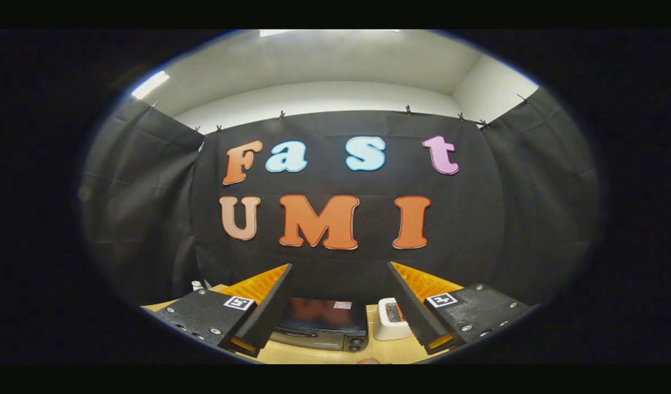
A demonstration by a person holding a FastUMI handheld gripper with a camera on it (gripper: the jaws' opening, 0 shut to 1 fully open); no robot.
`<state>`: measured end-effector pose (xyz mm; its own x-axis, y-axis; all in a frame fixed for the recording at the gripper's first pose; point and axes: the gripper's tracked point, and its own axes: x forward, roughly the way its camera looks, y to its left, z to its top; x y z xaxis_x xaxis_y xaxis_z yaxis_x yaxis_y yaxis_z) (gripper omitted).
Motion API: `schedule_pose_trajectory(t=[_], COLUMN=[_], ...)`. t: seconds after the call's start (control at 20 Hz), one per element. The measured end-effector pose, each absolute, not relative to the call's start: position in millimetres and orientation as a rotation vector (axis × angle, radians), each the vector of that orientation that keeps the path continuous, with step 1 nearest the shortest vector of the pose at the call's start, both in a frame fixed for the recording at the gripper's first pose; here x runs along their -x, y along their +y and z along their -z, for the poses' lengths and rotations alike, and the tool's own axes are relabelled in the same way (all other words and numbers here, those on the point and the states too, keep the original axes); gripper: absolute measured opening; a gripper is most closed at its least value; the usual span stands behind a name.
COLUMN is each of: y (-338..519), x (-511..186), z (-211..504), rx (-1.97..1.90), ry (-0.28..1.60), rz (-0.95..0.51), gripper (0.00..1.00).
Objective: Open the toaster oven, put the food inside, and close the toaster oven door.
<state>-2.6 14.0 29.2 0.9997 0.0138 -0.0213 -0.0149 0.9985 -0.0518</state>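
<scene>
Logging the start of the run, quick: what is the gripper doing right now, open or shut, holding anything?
Gripper: open, fingers spread wide, holding nothing; the toaster oven sits beyond them on the table, door shut.

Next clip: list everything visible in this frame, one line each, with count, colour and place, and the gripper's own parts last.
toaster oven: 1, black with a dark glass door, on the table beyond the fingers, seen in the gap between them; door looks shut.
white toaster: 1, white, slot on top, on the table beside the toaster oven, next to the right-hand finger.
table: 1, light wood, under both appliances.
small object: 1, tan, on the table nearest the camera, too cut off to identify.
booth wall: black cloth, behind the table.
gripper: 1, fingers spread wide apart, holding nothing, well short of the toaster oven.
</scene>
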Motion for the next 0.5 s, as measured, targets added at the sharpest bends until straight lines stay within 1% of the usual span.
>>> schedule_pose_trajectory(t=[0.5], y=[30.5], x=[-5.1], z=[-24.9], rx=[0.048], ry=[0.02], rz=[-0.074], gripper=[0.98])
